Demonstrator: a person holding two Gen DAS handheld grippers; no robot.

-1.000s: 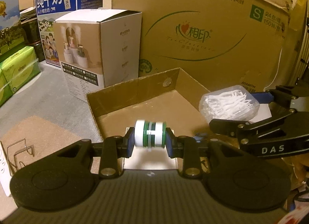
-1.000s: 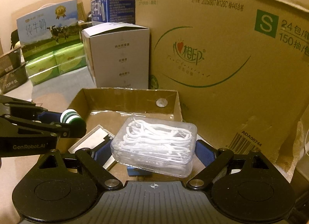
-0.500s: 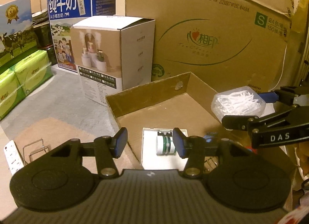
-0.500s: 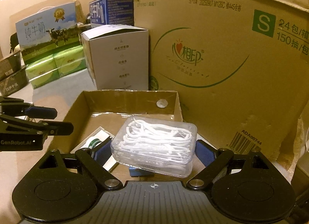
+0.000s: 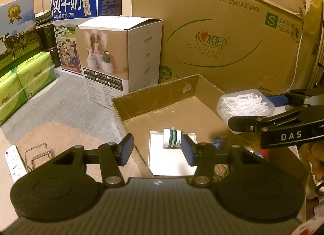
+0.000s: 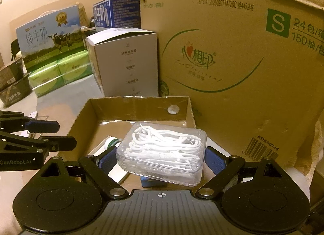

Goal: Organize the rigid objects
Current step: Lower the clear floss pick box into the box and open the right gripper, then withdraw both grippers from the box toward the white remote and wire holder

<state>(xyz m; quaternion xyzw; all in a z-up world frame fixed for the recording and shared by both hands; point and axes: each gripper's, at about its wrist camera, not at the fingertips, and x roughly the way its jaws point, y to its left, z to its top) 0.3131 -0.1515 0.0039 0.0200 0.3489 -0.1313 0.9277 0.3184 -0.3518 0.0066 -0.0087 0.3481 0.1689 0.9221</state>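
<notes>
A large brown carton fills the upper right of the frame, with an open cardboard tray below it at centre. Lower centre, the right gripper is clamped on a clear box of floss picks above the tray. The left gripper stands apart and empty, and the green-and-white spool rests on a white card inside the tray.

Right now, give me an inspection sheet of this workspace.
Surface: grey mat with a tan patch.
Job's things: green-and-white roll lies on a white flat box inside the open cardboard tray; clear floss-pick case held above the tray.
Clutter: wire rack, white remote.
Grippers: left gripper open, empty; right gripper shut on the case.
Cables: white cord down the big carton.
Surroundings: milk cartons, tissue packs, white product box.
</notes>
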